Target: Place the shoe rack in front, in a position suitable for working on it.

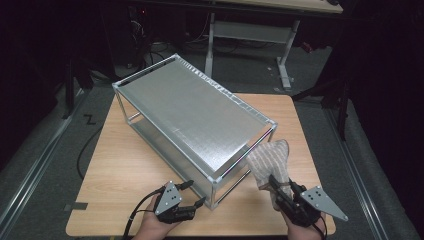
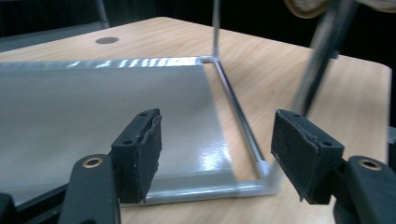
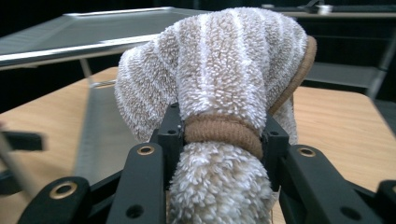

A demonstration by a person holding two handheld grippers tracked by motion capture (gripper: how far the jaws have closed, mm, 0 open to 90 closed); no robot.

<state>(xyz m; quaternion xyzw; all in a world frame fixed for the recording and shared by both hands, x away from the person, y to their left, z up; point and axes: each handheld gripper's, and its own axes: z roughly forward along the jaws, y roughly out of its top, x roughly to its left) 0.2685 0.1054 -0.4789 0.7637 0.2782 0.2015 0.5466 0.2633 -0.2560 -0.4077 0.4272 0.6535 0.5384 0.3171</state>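
A rolled beige and white striped towel [image 1: 270,162] with a brown band around it is clamped in my right gripper [image 1: 280,192], held above the table's front right part. In the right gripper view the jaws press on the towel [image 3: 224,93] at its band, and the roll bulges above them. My left gripper [image 1: 192,194] rests low near the table's front edge, by the front corner of the metal shelf rack [image 1: 195,112]. Its jaws stand apart with nothing between them, looking over the rack's lower shelf [image 2: 93,112] in the left gripper view [image 2: 217,156].
The two-tier metal rack lies diagonally across the wooden table [image 1: 125,165]. A corner post [image 2: 322,51] of the rack rises near the left gripper. A desk frame [image 1: 250,30] and cables stand on the floor behind the table.
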